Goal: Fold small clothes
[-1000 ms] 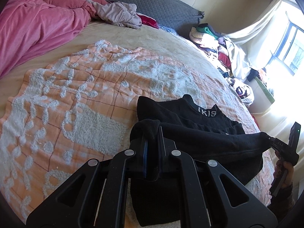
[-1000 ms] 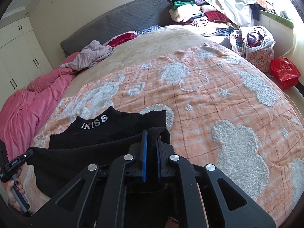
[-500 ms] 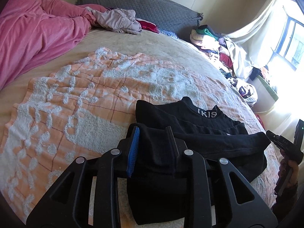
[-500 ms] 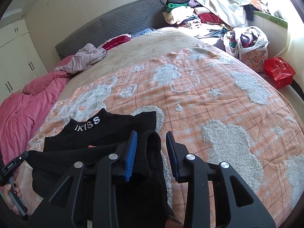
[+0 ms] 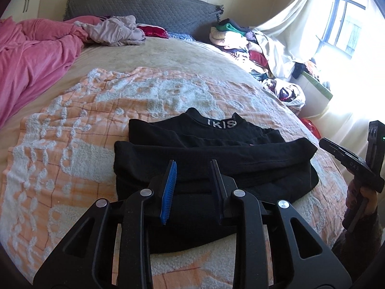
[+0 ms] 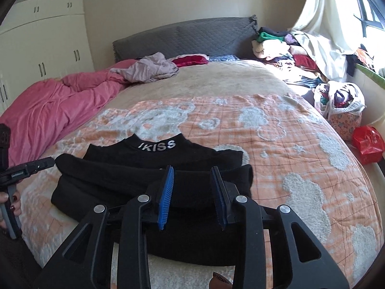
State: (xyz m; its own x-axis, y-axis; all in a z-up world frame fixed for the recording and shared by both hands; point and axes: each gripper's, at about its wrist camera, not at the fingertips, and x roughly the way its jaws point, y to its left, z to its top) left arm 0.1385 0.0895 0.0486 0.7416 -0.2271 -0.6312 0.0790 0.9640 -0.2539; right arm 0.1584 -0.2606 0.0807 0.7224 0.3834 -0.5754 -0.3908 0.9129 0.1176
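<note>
From my left tool's camera, the far left is a rumpled pink quilt point(image 5: 36, 55), then the orange-and-white blanket point(image 5: 60, 149) spread across the bed, and on it, near the front edge, the black top point(image 5: 211, 159). It lies flat, folded across itself, its collar with white lettering toward the headboard and a folded band of cloth running side to side over the body. My left gripper point(image 5: 193, 168) hangs just above the near part of the top with its jaws spread apart and nothing between them; only one blue pad faces this camera. At the far right of this view my right gripper point(image 5: 323, 143) pokes in just beside the right end of the folded band, not touching it; from here I cannot tell how its jaws stand, and part of my hand point(image 5: 361, 200) shows below it. The other camera settles that: my right gripper point(image 6: 192, 172) is released, both blue pads showing, empty, over the right part of the black top point(image 6: 144, 180). Here the collar lettering reads in full. This view also shows white wardrobe doors point(image 6: 48, 48) at left and, on its left edge, my left gripper point(image 6: 49, 161) just short of the band's end, held by my hand point(image 6: 9, 204) with dark-painted nails. At far right sits a red bag point(image 6: 368, 142).
</note>
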